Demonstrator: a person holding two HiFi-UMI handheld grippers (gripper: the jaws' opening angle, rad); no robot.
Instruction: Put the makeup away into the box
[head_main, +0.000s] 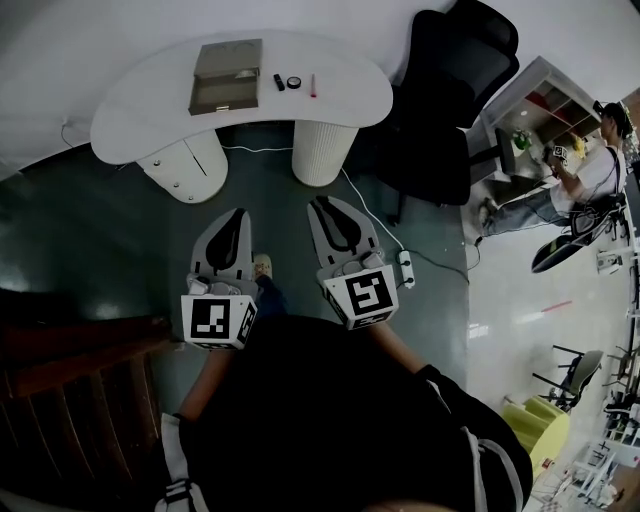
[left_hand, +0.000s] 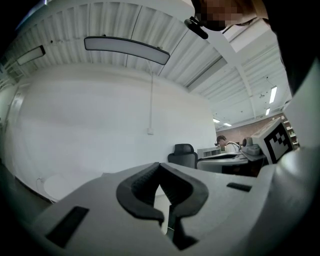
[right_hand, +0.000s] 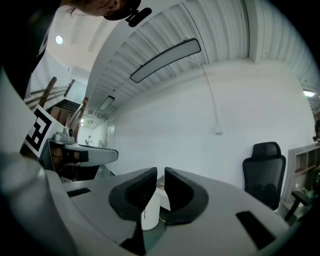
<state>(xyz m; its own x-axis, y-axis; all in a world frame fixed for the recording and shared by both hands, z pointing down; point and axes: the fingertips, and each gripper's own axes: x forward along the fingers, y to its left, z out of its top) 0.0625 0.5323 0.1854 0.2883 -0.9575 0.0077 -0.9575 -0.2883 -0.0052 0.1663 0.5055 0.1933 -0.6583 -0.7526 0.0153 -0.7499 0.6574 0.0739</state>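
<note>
Only the head view shows makeup (head_main: 294, 82) beside the box (head_main: 226, 75).

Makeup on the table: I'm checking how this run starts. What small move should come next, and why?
Probably bring both grippers forward to the table. The left gripper and right gripper are empty and well short of it, while the black tube, round compact and pink pencil lie on it beside the open box.

Three tiny makeup items (head_main: 294, 82) beside the box (head_main: 226, 75), their kinds indistinct.
</note>
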